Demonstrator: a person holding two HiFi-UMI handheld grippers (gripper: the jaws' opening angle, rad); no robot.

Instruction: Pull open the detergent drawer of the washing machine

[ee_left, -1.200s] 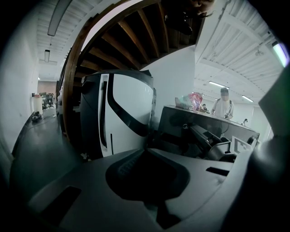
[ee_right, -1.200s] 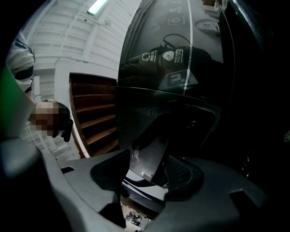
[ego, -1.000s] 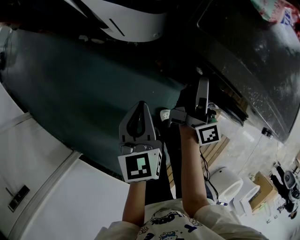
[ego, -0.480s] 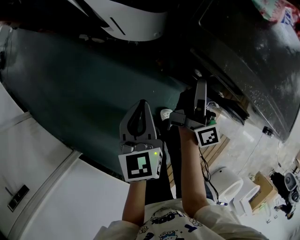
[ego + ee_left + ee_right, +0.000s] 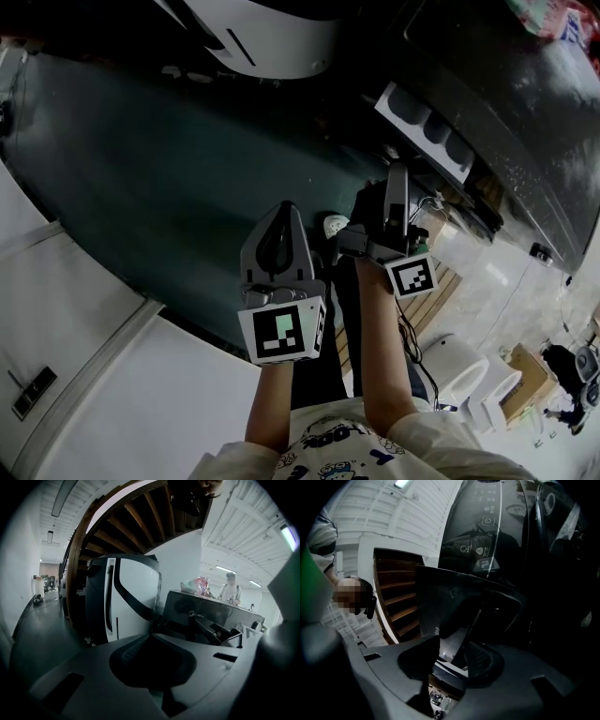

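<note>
Sliding out of the washing machine, the detergent drawer now shows its white tray and dark hollows in the head view. Half a second earlier only the machine's dark front was seen there. The right gripper has eased back slightly toward the person. Its jaws have just been closing and stand at a middling width on the drawer's dark front panel, whose thin edge lies between them against one pad. The left gripper has kept its place alongside, jaws together on nothing, pointing toward a white appliance. Gloom swallows the right gripper's tips in the head view. Where the other pad meets the panel is hard to make out, and what the tray's hollows hold cannot be told.
</note>
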